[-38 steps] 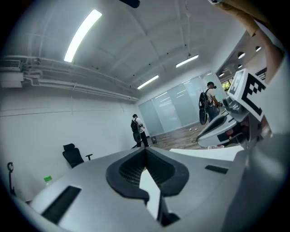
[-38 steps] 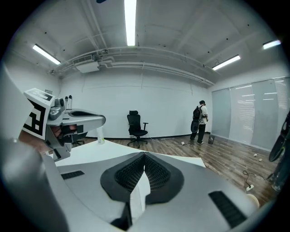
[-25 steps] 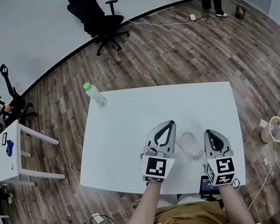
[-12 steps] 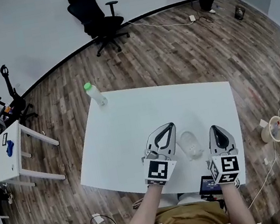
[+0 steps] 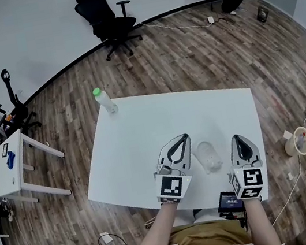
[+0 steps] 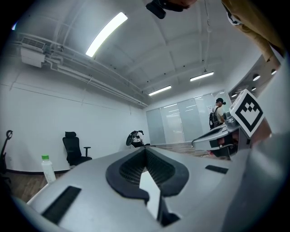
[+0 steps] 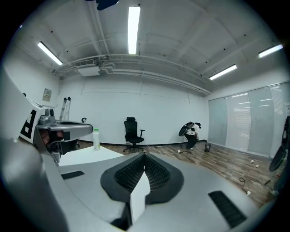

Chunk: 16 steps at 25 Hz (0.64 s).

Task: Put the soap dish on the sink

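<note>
Soap dish (image 5: 207,157): pale, translucent, apparently oval. Lies on the table (image 5: 145,144) near its front edge, right of centre.

Layout, ref the table (image 5: 159,124): soap dish (image 5: 207,157) sits on it close to the near edge, right of centre. left gripper (image 5: 185,137) is over the table just left of the dish and right gripper (image 5: 235,138) just right of it, dish between them and apart from both. Bottle (image 5: 104,102) stands upright on the table's far left corner. Office chair (image 5: 104,17) is on the floor beyond the table's far side, by the wall. Small side table (image 5: 8,168) is well left of the table. Small screen device (image 5: 230,200) is at the table's near edge, right end
</note>
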Available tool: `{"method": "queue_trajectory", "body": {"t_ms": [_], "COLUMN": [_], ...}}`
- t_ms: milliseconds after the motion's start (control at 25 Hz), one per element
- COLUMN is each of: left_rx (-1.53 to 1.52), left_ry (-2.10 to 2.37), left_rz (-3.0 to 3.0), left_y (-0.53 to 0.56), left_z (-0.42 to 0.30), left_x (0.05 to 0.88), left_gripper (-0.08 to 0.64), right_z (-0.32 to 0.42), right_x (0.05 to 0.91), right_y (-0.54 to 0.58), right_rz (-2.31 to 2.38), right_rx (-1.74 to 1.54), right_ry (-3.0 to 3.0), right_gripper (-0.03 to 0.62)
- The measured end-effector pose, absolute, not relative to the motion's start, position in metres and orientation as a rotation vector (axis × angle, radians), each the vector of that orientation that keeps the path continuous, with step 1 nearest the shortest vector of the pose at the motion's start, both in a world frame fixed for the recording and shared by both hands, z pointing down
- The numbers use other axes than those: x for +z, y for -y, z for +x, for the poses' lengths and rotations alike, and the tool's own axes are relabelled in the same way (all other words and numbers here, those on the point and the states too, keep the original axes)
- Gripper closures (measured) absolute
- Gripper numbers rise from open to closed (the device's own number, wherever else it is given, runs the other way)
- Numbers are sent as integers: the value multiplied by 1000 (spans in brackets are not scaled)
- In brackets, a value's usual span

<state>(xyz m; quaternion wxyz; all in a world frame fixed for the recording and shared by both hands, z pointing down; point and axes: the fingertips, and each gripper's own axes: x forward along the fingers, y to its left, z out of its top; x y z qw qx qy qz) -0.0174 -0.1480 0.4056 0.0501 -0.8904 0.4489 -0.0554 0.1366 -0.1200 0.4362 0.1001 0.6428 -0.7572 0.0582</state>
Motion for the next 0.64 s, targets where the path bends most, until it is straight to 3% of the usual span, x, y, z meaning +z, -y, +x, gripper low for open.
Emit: {"method": "queue_trajectory", "body": {"t_ms": [640], "left_rx": [-187], "left_ry": [-1384], "left_rz": [-2728], "left_y": [137], "left_z": [-17], "left_x": [411], "left_gripper": [554], "right_z": [142], "right_x": [434], "right_y": [109], "right_rz": [1902], "right_rx": [172], "right_ry": [2234], "right_gripper": [583]}}
